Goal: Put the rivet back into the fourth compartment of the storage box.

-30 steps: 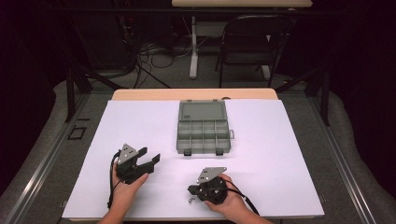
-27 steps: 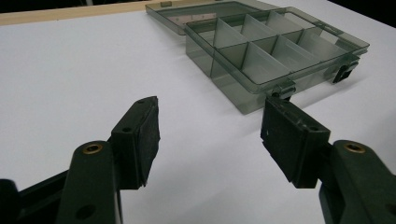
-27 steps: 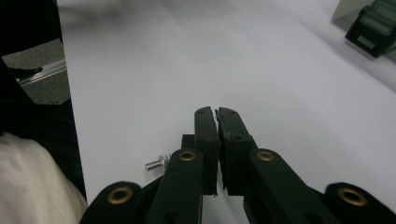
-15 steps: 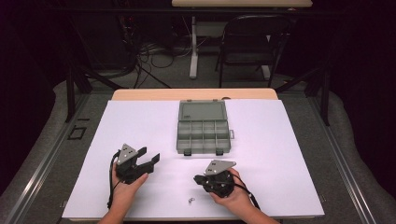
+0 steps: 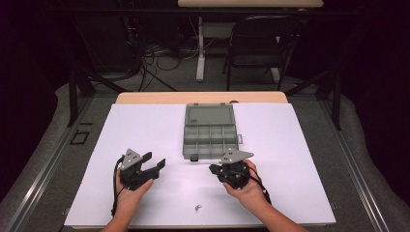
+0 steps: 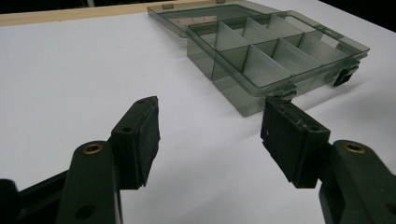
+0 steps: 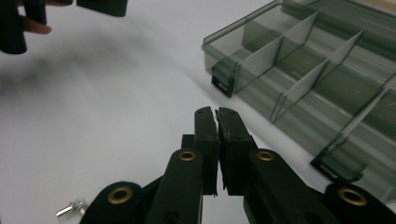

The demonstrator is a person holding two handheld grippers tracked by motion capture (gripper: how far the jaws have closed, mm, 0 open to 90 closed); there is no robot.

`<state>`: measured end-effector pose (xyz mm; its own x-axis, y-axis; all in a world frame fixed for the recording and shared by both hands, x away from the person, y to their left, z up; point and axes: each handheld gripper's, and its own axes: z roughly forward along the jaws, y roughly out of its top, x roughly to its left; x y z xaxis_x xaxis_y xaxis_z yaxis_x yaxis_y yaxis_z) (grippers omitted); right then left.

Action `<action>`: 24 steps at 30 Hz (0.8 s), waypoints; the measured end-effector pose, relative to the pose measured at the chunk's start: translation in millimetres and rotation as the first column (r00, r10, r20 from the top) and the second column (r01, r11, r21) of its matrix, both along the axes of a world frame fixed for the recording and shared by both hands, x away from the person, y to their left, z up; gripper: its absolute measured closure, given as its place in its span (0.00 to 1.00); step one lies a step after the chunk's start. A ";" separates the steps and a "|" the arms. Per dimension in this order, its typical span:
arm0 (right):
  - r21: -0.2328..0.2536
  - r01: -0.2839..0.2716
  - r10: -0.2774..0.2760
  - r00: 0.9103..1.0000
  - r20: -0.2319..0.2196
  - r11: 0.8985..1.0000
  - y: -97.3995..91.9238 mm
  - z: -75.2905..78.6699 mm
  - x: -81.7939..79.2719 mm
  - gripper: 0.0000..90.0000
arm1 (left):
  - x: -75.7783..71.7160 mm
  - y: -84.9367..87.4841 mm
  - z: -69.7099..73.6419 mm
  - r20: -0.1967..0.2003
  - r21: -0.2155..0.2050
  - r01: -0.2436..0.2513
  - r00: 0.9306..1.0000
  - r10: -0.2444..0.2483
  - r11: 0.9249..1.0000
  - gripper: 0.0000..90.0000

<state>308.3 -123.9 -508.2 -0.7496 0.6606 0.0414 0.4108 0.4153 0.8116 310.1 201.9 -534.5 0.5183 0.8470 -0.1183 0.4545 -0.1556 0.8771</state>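
An open grey translucent organizer box (image 5: 185, 145) with empty compartments lies mid-table, its lid (image 5: 209, 114) folded back flat. My left gripper (image 5: 154, 159) hovers left of the box, jaws wide open with nothing between them (image 6: 210, 116); the box's near wall (image 6: 233, 93) lies ahead of it. My right gripper (image 5: 213, 168) is held just in front of the box's near left corner, jaws shut pad to pad (image 7: 216, 112), and I see nothing between them. A small metal screw (image 5: 197, 208) lies on the white sheet behind and left of the right gripper, and shows at the bottom of the right gripper view (image 7: 70, 207).
A white sheet (image 5: 290, 145) covers the wooden table (image 5: 145, 97). The box's black latch (image 7: 222, 81) hangs at its near corner. The left gripper's jaw (image 7: 102, 5) and a fingertip (image 7: 32, 25) show far off. A chair (image 5: 261, 43) and cables stand beyond the table.
My right gripper has risen and moved right toward the box, jaws staying shut. The screw now lies bare on the sheet where the gripper was. The left gripper has kept still.
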 end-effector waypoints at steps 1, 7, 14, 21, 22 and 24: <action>0.004 0.007 -0.007 1.000 0.008 1.000 -0.3 2.6 3.0 0.97 | 0.2 0.2 -0.1 0.001 -0.002 -0.001 1.000 0.001 1.000 0.41; 0.001 0.042 -0.042 0.999 0.031 0.999 -2.6 18.2 20.2 0.97 | 0.6 0.1 -0.1 -0.001 -0.003 -0.001 1.000 0.001 1.000 0.41; 0.022 0.090 -0.091 0.995 0.041 0.996 -7.8 32.5 42.7 0.97 | 0.7 -0.5 -0.4 -0.004 -0.007 -0.002 1.000 0.002 1.000 0.41; 0.024 0.159 -0.160 0.987 0.028 0.987 -12.1 31.0 68.5 0.97 | 1.1 -0.2 -0.4 -0.003 -0.010 -0.005 1.000 0.005 1.000 0.41; 0.014 0.166 -0.166 0.986 0.023 0.986 -12.8 31.2 71.7 0.97 | 1.2 -0.2 -0.5 -0.005 -0.010 -0.005 1.000 0.005 1.000 0.41; 0.009 0.179 -0.180 0.983 0.031 0.984 -13.1 32.1 78.8 0.97 | 1.3 -0.2 -0.8 -0.003 -0.009 -0.005 1.000 0.005 1.000 0.41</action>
<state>387.1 -137.0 -476.1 -0.6199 0.7843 0.0240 0.4523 0.3322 0.8277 311.4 201.7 -535.2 0.5135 0.8485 -0.1279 0.4581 -0.1450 0.8770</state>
